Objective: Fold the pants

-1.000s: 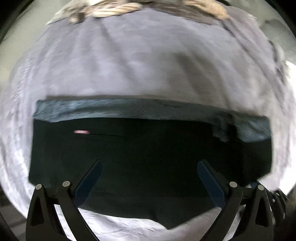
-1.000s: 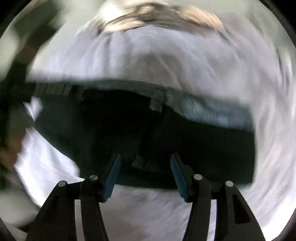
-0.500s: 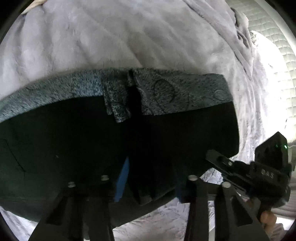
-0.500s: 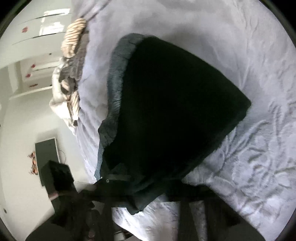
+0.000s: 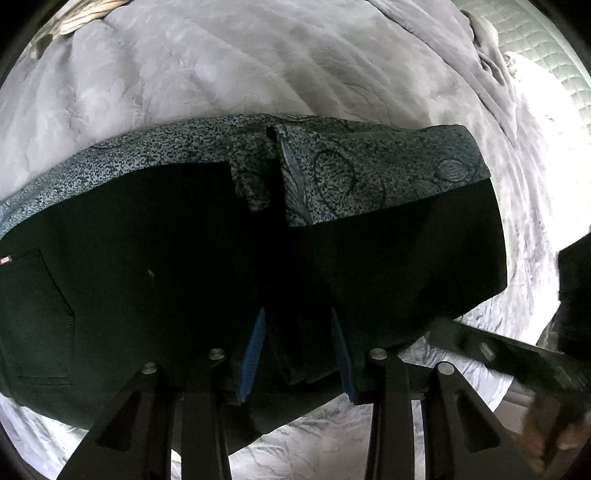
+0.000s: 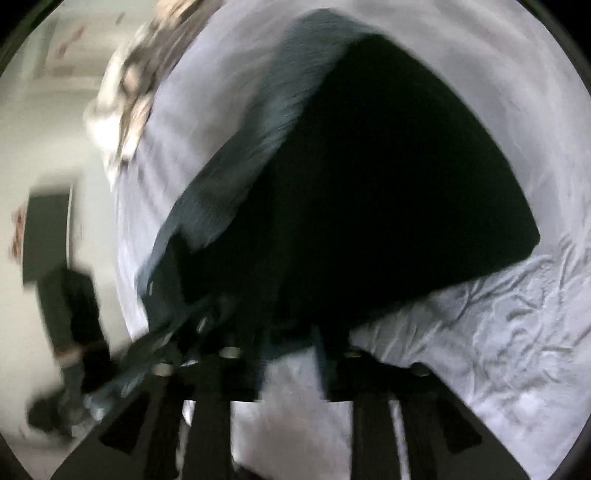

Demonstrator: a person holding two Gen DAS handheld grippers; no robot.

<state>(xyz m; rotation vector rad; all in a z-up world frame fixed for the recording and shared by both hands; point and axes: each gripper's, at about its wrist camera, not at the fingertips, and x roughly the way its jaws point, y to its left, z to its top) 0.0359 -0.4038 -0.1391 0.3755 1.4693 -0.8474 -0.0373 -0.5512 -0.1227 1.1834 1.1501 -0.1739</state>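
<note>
Dark pants (image 5: 369, 266), already doubled over so the speckled grey inner waistband (image 5: 332, 173) shows along the far edge, lie on a bed (image 5: 258, 74) covered with a pale grey sheet. The left tool (image 5: 297, 350) points steeply down at the near hem, its two blue pads (image 5: 253, 354) drawn in narrow on a bunched fold of the dark cloth that stands between them. The right tool (image 6: 288, 365), seen blurred in its own view, sits at the near edge of the pants (image 6: 369, 184); its jaws are opening, and dark cloth lies just ahead of them, though whether any is between the pads cannot be told through the blur. In the left view the right tool (image 5: 517, 358) shows as a dark bar just beside the left one, to its right, over bare sheet.

Judgement on the step in hand: the near edge is being gathered for the next fold. It would go best if both tools take the edge at matching depth, catch every layer, lift evenly, and carry the hem toward the waistband without dragging the lower layers askew.

Count: one pair of pants; two tools; one bed; one striped heap of cloth (image 5: 85, 14) far beyond the left tool.
</note>
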